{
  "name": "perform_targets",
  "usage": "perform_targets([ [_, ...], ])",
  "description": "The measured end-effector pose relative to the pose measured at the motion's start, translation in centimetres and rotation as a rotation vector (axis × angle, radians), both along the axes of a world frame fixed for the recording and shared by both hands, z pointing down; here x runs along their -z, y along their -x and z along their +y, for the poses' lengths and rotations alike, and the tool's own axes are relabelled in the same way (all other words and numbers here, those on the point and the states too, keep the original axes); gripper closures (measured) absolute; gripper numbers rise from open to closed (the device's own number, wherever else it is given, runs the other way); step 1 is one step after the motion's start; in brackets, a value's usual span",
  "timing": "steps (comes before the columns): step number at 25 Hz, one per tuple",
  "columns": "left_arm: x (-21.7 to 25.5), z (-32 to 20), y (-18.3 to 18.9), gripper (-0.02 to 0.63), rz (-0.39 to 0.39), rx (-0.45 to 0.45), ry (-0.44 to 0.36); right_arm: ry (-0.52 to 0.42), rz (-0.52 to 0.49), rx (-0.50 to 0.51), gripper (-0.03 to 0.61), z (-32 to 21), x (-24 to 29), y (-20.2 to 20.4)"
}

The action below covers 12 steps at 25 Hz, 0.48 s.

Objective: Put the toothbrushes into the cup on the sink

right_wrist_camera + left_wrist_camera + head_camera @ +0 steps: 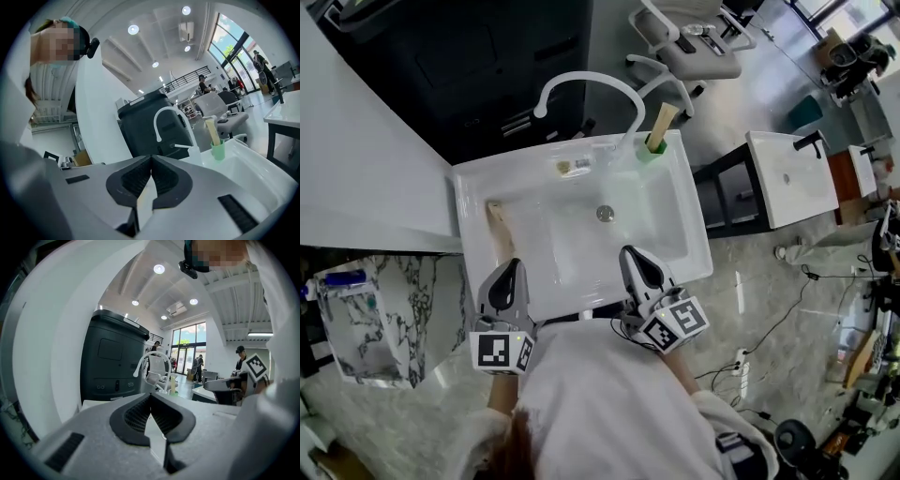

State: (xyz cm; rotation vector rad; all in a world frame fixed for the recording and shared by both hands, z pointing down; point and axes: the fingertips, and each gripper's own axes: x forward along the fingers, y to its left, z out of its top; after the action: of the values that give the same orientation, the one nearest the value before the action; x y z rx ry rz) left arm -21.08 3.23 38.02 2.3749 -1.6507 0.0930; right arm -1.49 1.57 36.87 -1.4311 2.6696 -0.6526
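white sink (675,253) fills the middle of the head view, set on a grey marbled floor (750,281). a dark cabinet (487,56) looms at upper left, and a curved white tap (586,82) arches over the sink's back rim. there's an office chair (694,47) at top right and a second white basin (783,178) at the right edge.

green cup (652,150) sits on the sink's upper right corner with one toothbrush (662,122) leaning in it. second toothbrush (498,228) lies on the left rim, just above the left gripper (510,274). right gripper (636,262) hangs over the near rim, lower centre. both pairs of jaws are pressed together, holding nothing. only the open bowl and its drain (605,214) lie between the grippers and the cup.
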Motion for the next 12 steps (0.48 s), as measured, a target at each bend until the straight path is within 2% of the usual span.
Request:
perform_targets([
  [12,-1.8,0.4,4.6,0.601,-0.002,0.097,0.035,0.066,0.039,0.215,0.565,-3.0,-2.2,9.3],
])
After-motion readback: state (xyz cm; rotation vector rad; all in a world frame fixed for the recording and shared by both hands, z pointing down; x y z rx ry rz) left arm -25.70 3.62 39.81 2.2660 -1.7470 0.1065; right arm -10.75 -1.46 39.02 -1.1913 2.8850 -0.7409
